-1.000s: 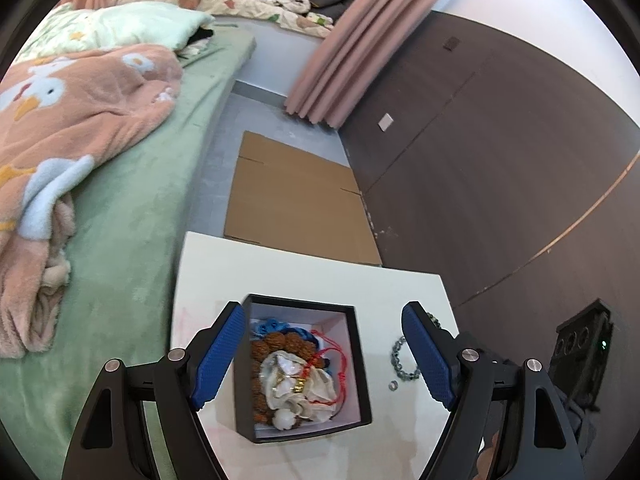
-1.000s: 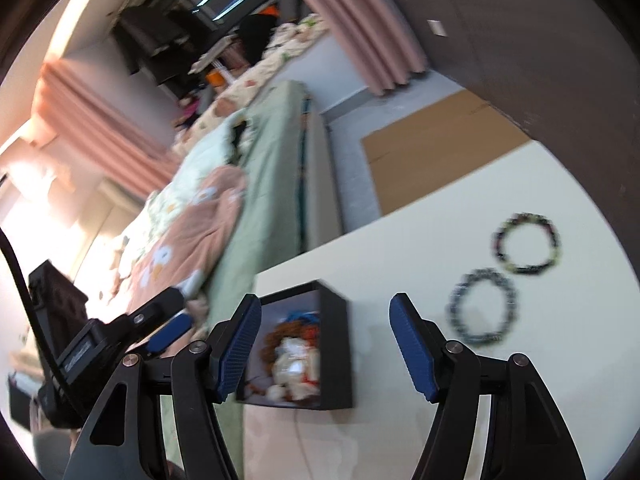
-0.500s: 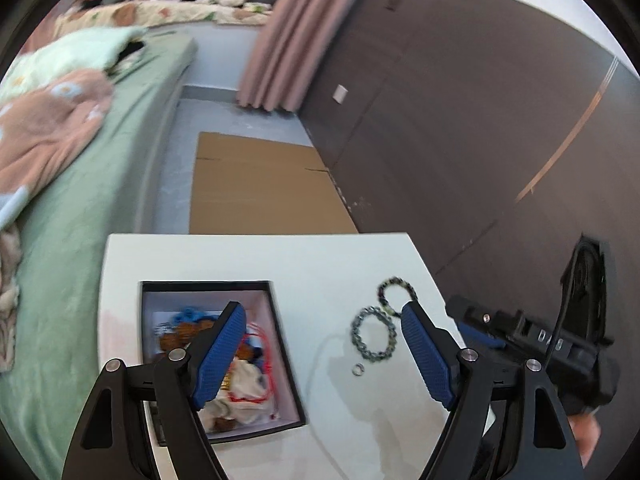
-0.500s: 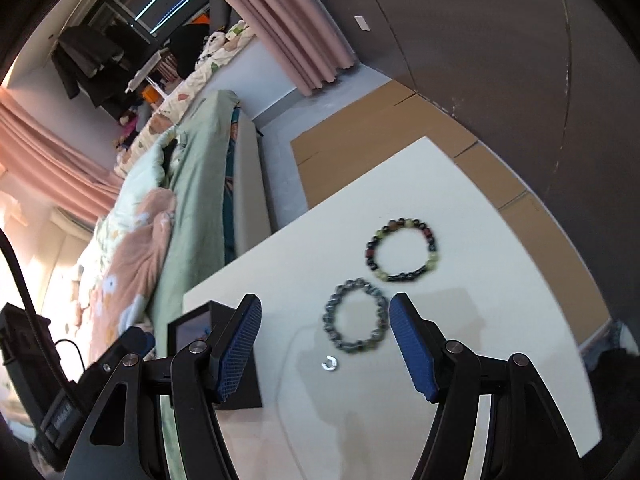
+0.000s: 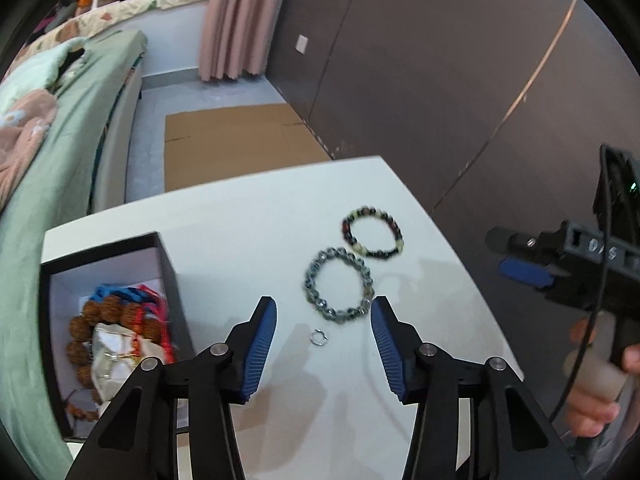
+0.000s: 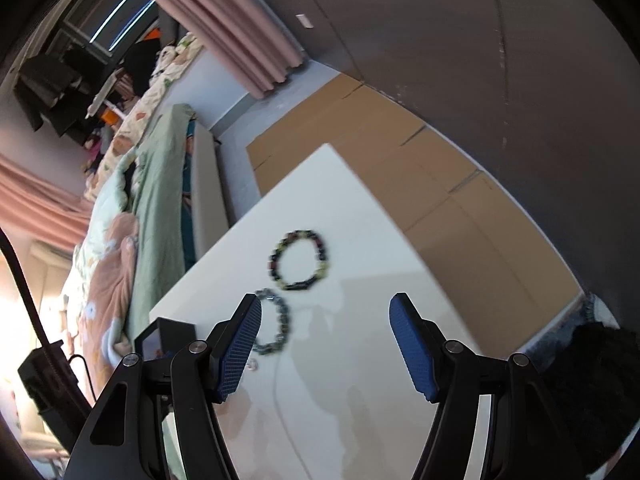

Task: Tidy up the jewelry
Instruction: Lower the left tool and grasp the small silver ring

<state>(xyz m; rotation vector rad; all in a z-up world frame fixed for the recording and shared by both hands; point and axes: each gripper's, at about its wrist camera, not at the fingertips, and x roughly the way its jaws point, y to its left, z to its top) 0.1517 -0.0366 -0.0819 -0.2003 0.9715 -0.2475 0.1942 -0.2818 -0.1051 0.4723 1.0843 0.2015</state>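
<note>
Jaws spread and empty on both the left gripper (image 5: pixel 324 340) and right gripper (image 6: pixel 326 344), while grey bracelet (image 5: pixel 339 290), dark bracelet (image 5: pixel 372 233) and small ring (image 5: pixel 319 337) lie mid-frame on the table (image 5: pixel 248 216), right of the box (image 5: pixel 166 280).

My left wrist camera looks forward and down along the left gripper (image 5: pixel 323 338), whose blue-padded fingers fill the lower frame, close above the white rectangular table (image 5: pixel 248 216). It faces the dark brown wall panels (image 5: pixel 440 60) in the upper right, with the green-covered bed (image 5: pixel 60 140) along the left edge. My right wrist camera sits tilted, a little higher over the same table (image 6: pixel 360 216), looking past the right gripper (image 6: pixel 325 344) toward the bed (image 6: pixel 160 184) at left. Both views share the grey metallic bead bracelet (image 5: pixel 338 289) (image 6: pixel 276 326), the dark multicoloured bead bracelet (image 5: pixel 373 233) (image 6: pixel 300 260), the open black box (image 5: pixel 108 320) (image 6: pixel 164 340) and the flat brown cardboard sheet (image 5: pixel 236 144) (image 6: pixel 400 152). The left view also catches the right gripper (image 5: pixel 524 272) at its right edge.
</note>
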